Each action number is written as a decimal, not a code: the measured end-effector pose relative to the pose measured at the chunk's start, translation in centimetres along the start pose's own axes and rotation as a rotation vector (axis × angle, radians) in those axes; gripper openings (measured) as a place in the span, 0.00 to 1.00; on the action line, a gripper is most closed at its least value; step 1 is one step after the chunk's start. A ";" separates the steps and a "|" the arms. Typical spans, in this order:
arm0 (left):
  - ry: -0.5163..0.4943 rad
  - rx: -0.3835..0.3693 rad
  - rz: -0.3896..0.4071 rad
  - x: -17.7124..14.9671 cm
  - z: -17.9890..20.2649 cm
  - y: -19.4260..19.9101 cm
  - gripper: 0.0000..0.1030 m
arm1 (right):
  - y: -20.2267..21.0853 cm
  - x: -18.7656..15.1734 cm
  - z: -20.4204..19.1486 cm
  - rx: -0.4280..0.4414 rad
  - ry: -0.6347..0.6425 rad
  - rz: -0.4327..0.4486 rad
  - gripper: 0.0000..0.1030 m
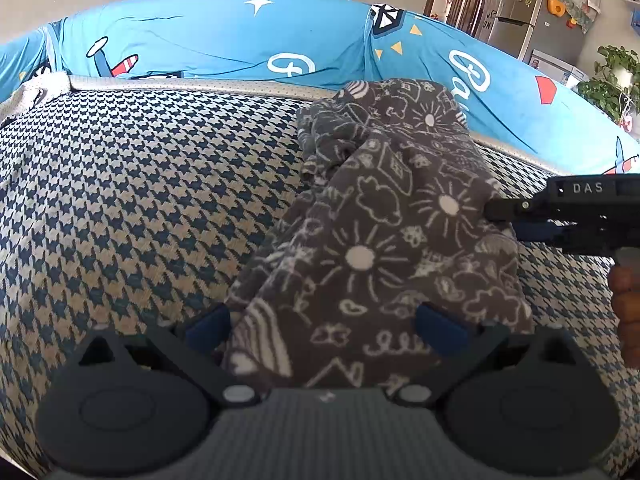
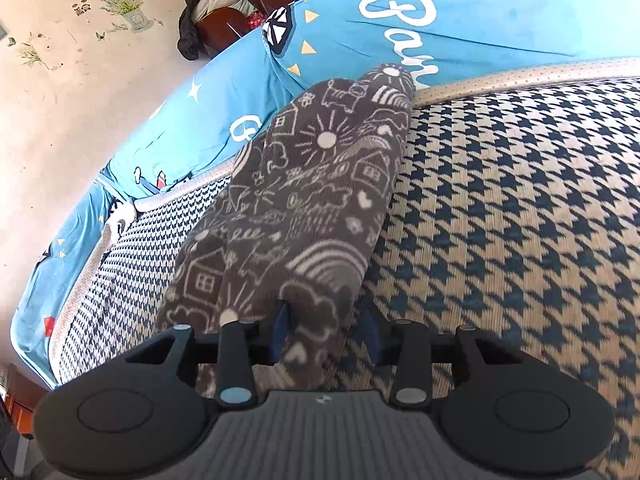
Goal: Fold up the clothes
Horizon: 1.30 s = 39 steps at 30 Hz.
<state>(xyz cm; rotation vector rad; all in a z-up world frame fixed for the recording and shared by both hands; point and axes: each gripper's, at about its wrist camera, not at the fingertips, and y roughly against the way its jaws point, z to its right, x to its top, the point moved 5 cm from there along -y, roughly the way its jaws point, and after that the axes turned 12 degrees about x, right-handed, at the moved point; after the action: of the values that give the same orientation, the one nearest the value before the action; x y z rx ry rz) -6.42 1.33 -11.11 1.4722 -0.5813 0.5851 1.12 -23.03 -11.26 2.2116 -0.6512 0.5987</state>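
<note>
Grey fleece garment, printed with white suns, houses and clouds, lies folded into a long narrow strip on the houndstooth seat cover of a sofa, its far end reaching the blue printed back cushion cover. Left gripper stands over the near end of the strip, angled downward; its blue-padded fingers are spread wide, one at each side of the cloth, and no pad presses on it. Right gripper sits at the other side edge of the garment, with one blue finger against the fleece and the other over the seat cover. A fold of cloth lies between them, but the fingers stand apart and do not clamp it. In the left wrist view, the right gripper's black body enters from the right edge, its tip at the garment's side, held by a hand.
</note>
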 end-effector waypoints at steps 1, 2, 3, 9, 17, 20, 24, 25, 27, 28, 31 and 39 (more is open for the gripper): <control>0.002 -0.001 -0.003 0.0 0.0 -0.1 1.00 | -0.2 0.3 0.2 0.009 0.002 -0.002 0.43; 0.003 -0.001 -0.005 -0.1 -0.1 -0.1 1.00 | -0.5 0.5 0.3 0.017 0.003 -0.004 0.43; 0.005 -0.002 -0.008 -0.1 -0.1 -0.2 1.00 | -0.7 0.8 0.5 0.028 0.004 -0.005 0.43; -0.004 0.003 -0.018 -0.4 -0.2 -0.4 1.00 | -0.1 2.6 0.7 0.104 -0.017 0.006 0.43; -0.016 0.019 -0.013 -0.6 0.0 -0.3 1.00 | 0.2 4.7 3.4 0.038 -0.079 0.117 0.48; -0.015 0.018 -0.014 -0.6 0.0 -0.3 1.00 | -0.5 5.2 4.1 0.045 -0.102 0.134 0.48; -0.013 0.017 -0.016 -0.6 -0.1 -0.3 1.00 | -1.2 5.9 4.9 0.055 -0.121 0.157 0.48; -0.012 0.017 -0.017 -0.6 -0.1 -0.3 1.00 | -1.3 6.1 5.2 0.061 -0.132 0.164 0.48; -0.012 0.017 -0.017 -0.6 -0.1 -0.3 1.00 | -1.6 6.5 5.7 0.071 -0.153 0.176 0.48; -0.012 0.017 -0.017 -0.6 -0.1 -0.3 1.00 | -1.8 6.6 6.0 0.069 -0.161 0.181 0.48; -0.013 0.017 -0.017 -0.6 -0.1 -0.2 1.00 | -2.5 6.9 7.0 0.073 -0.188 0.190 0.48; -0.018 0.018 -0.021 -0.6 -0.1 -0.3 1.00 | -4.1 7.9 8.0 0.110 -0.214 0.202 0.48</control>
<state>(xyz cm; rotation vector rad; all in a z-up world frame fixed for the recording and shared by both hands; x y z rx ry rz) -6.69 1.39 -11.72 1.4999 -0.5753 0.5627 11.38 -28.74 -13.69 2.3505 -0.9816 0.5125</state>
